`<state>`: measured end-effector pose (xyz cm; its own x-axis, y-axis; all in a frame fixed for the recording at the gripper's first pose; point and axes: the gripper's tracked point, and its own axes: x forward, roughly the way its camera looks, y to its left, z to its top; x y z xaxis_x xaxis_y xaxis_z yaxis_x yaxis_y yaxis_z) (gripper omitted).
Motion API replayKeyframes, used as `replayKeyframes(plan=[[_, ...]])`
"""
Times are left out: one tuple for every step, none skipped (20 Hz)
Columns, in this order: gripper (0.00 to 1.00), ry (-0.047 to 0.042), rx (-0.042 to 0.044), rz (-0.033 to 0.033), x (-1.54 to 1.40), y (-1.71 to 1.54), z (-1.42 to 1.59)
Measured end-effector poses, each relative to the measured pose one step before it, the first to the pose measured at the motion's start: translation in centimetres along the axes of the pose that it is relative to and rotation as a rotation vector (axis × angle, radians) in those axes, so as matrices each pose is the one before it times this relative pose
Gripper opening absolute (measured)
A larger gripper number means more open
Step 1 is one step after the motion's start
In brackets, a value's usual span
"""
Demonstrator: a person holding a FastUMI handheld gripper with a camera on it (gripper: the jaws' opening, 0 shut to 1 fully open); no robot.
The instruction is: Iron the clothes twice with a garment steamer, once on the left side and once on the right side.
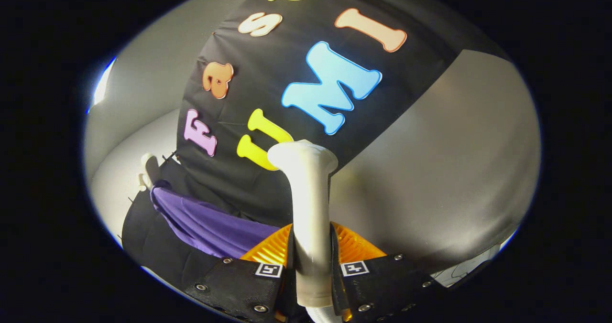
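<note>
The garment steamer point(310, 218) stands nearest, its handle clamped between the jaws of the gripper point(311, 265), which are closed on it from both sides. To the left and further away hangs the purple garment point(210, 225) on a hanger point(146, 170). The view is tilted, so the hand seems rolled sideways. The steamer head is apart from the cloth; probably the carry step, and next it must swing left to the garment.

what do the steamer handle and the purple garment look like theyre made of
The steamer handle, clamped between the gripper fingers, looks like smooth, slightly glossy pale plastic: it carries soft highlights along its length. The purple garment, hanging against the black cloth, looks like thin matte woven fabric, draping in soft folds.
</note>
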<state>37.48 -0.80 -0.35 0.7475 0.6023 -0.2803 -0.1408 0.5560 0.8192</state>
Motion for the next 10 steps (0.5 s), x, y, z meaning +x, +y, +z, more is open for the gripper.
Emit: replayKeyframes(plan=[[0.30,-0.04244,-0.03798,-0.00173,-1.232,0.972,-0.155],[0.30,-0.05219,-0.03876,-0.00105,-1.077,1.050,0.170],[0.29,-0.04406,-0.03382,0.00377,-1.247,1.217,-0.054],[0.30,-0.03971,-0.02944,0.00445,-0.938,1.241,0.123],[0.29,-0.04408,-0.02741,-0.00408,-0.829,1.347,0.094],[0.30,-0.02950,-0.03164,-0.00712,-0.859,0.992,-0.148],[0.30,-0.03464,-0.03703,-0.00365,-1.005,1.013,0.151],[0.30,-0.04156,-0.03652,-0.00024,-0.761,1.122,0.239],[0.29,-0.02093,-0.03541,0.00836,-0.690,1.253,-0.186],[0.29,-0.02839,-0.02669,0.01134,-0.506,1.379,0.192]])
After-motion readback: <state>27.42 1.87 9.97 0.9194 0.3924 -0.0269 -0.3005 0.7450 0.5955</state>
